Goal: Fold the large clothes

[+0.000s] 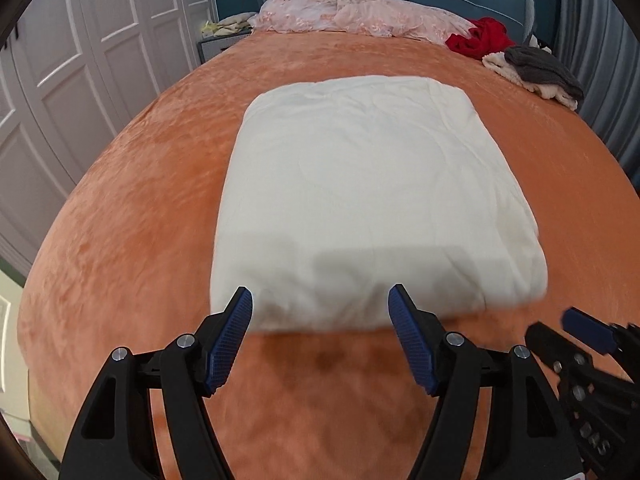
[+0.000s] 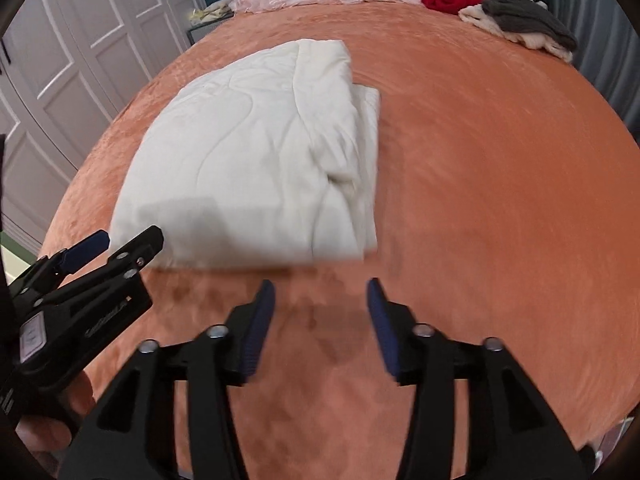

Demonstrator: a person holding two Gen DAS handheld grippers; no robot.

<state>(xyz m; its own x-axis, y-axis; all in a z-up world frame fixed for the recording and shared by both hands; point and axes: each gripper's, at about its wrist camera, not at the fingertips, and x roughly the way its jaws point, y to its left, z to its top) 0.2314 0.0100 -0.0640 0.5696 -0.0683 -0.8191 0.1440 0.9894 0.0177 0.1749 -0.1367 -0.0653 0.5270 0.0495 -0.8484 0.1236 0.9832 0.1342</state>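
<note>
A cream-white garment (image 1: 360, 192) lies folded into a thick rectangle on the orange bed cover (image 1: 120, 240). It also shows in the right wrist view (image 2: 256, 160), up and to the left. My left gripper (image 1: 320, 300) is open and empty, its fingertips just short of the fold's near edge. My right gripper (image 2: 321, 286) is open and empty over bare cover, just in front of the fold's near right corner. Each gripper shows at the edge of the other's view: the right one (image 1: 588, 332), the left one (image 2: 116, 240).
At the head of the bed lie a pink patterned garment (image 1: 352, 12), a red garment (image 1: 480, 38) and a grey-and-cream pile (image 1: 536, 70). White wardrobe doors (image 1: 80, 60) stand to the left, a grey curtain (image 1: 600, 60) to the right.
</note>
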